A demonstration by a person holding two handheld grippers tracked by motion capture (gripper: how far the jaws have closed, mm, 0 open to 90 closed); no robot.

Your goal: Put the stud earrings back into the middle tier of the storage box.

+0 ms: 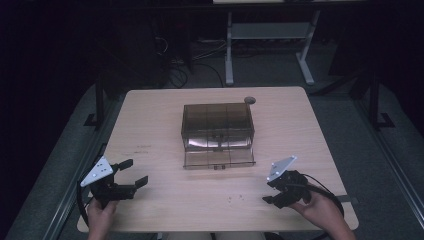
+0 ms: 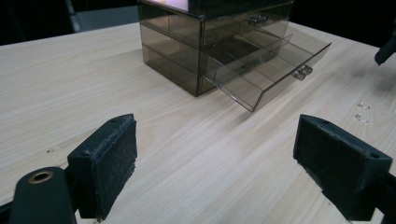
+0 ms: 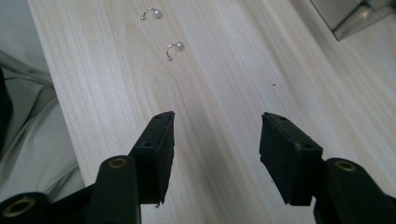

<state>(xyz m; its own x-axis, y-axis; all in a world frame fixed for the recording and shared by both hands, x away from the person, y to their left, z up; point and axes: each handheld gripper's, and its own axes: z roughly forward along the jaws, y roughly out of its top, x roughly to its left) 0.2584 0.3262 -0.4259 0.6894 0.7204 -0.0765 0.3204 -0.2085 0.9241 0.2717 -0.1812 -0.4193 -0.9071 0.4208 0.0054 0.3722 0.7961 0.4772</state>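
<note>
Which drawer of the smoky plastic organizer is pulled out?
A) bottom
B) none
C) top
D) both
A: the bottom drawer sticks out toward the person from the organizer, while the top drawer sits flush with the front.

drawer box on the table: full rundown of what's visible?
The drawer box is a small chest of smoky, see-through plastic, standing upright near the middle of the wooden table. Its front faces the person. The bottom drawer is pulled out and looks empty; it carries a small handle at its front. An upper drawer with a like handle is shut. Nothing touches it but the table.
</note>
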